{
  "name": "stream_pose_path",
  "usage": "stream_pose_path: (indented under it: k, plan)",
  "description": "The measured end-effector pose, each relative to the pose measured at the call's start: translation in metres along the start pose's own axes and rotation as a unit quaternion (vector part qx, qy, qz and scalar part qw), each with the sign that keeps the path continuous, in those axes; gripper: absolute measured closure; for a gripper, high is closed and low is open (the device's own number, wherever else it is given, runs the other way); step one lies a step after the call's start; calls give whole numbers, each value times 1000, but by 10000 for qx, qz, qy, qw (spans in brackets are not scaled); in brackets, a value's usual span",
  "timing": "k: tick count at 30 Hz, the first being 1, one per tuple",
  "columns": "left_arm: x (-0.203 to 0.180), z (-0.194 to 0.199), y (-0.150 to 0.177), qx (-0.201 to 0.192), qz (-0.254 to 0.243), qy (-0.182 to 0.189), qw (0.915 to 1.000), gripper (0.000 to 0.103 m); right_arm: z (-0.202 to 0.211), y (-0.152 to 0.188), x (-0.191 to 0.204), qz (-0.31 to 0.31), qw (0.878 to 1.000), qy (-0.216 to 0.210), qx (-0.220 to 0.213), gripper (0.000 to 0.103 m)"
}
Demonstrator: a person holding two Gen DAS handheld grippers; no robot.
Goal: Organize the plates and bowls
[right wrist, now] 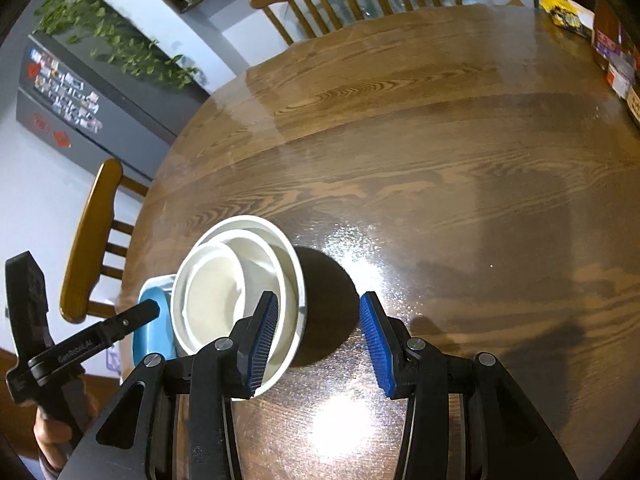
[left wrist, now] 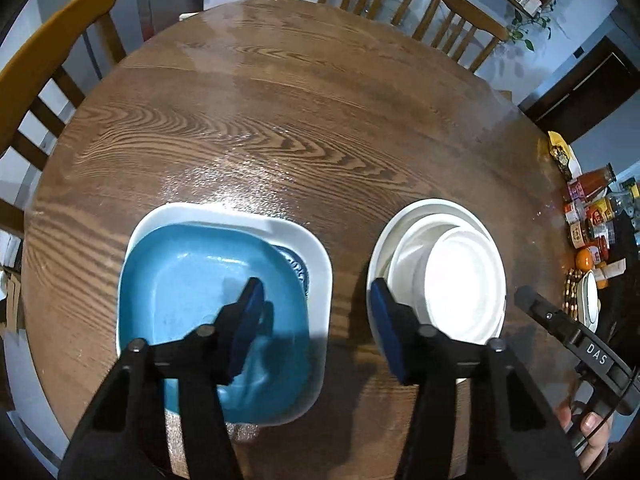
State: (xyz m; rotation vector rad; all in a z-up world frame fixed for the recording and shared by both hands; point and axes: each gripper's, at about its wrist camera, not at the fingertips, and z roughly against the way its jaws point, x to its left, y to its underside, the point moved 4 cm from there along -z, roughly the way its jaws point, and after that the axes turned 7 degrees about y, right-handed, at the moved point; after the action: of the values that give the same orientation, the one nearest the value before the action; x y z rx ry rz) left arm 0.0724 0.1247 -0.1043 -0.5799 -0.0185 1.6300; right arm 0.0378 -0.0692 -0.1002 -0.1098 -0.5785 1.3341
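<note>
Round wooden table (left wrist: 304, 92): near left, blue plate (left wrist: 208, 280) on white square plate (left wrist: 316, 256); near right, nested white bowls (left wrist: 460, 276). Left gripper (left wrist: 316, 316) and right gripper (right wrist: 318, 340) both spread, empty. Risk: off-centre bowls may topple if bumped.

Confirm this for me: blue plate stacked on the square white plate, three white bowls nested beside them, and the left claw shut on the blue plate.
Not quite. The left wrist view shows the left claw open above the table, gripping nothing. The rest stands: blue plate on the square white plate, three white bowls nested beside them.
</note>
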Motion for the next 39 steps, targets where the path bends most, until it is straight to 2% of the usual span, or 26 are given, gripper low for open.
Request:
stream_pose_path:
  k: [11, 15, 23, 34, 36, 39]
  plan:
    - [-10, -12, -2, 170, -259, 42, 9995, 55, -7, 1, -7, -220, 9997, -28, 143, 60]
    - [-11, -13, -3, 176, -308, 42, 9994, 55, -14, 4, -8, -354, 9987, -197, 298, 65]
    - [-16, -16, -8, 242, -385, 27, 9990, 55, -14, 6, 1, -226, 9993, 15, 310, 65]
    - [-12, -21, -4, 329, -434, -88, 9985, 55, -17, 8, -2, -246, 9991, 23, 353, 65]
    - [-14, -24, -3, 363, -452, -63, 9983, 63, -18, 8, -1, -228, 9990, 37, 376, 65]
    - [-17, -26, -3, 404, -472, -20, 9981, 70, -20, 8, 3, -186, 9990, 3, 399, 72]
